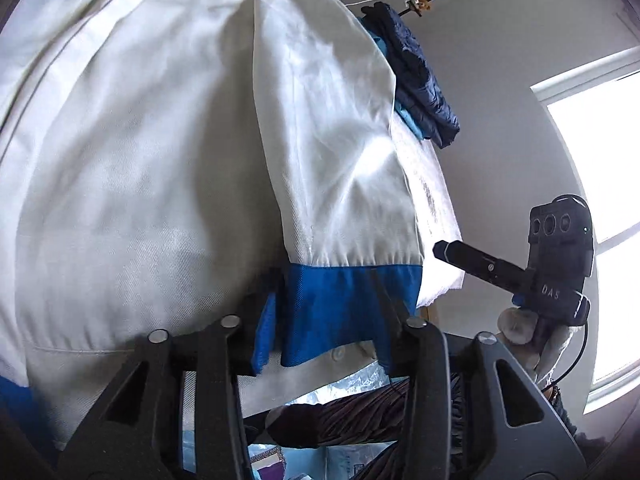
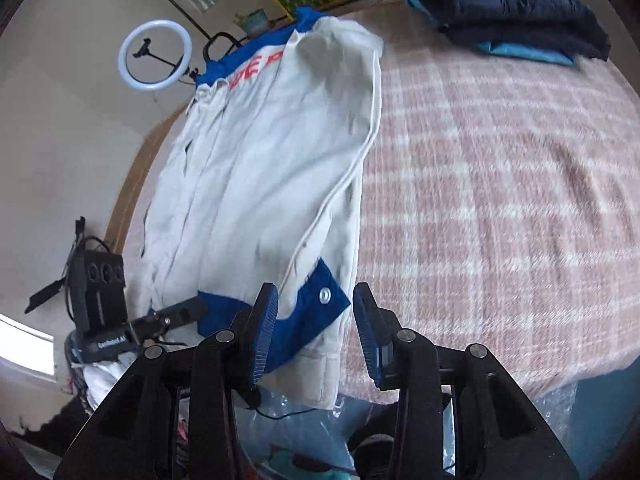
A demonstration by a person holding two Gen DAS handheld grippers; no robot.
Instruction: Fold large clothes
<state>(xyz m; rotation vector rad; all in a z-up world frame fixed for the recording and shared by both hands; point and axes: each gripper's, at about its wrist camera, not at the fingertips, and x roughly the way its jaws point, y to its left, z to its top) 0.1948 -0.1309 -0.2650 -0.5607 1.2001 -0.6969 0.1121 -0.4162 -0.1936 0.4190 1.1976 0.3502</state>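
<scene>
A large white jacket (image 2: 256, 168) with blue trim and red lettering lies lengthwise on the bed (image 2: 500, 184). In the left wrist view its white sleeve (image 1: 328, 152) ends in a blue cuff (image 1: 344, 308), and my left gripper (image 1: 320, 304) is shut on that cuff; the fingertips are hidden in the fabric. My right gripper (image 2: 316, 320) is open, its blue pads (image 2: 266, 328) on either side of the other blue cuff with a snap (image 2: 324, 295) at the bed's near edge. It also shows at the right of the left wrist view (image 1: 444, 250).
A pink plaid blanket covers the bed. A folded navy jacket (image 2: 508, 0) on a light blue garment sits at the far corner. A ring light (image 2: 154, 54) stands left of the bed. A bright window (image 1: 600, 200) is on the right. Clutter and bags lie below the bed's edge.
</scene>
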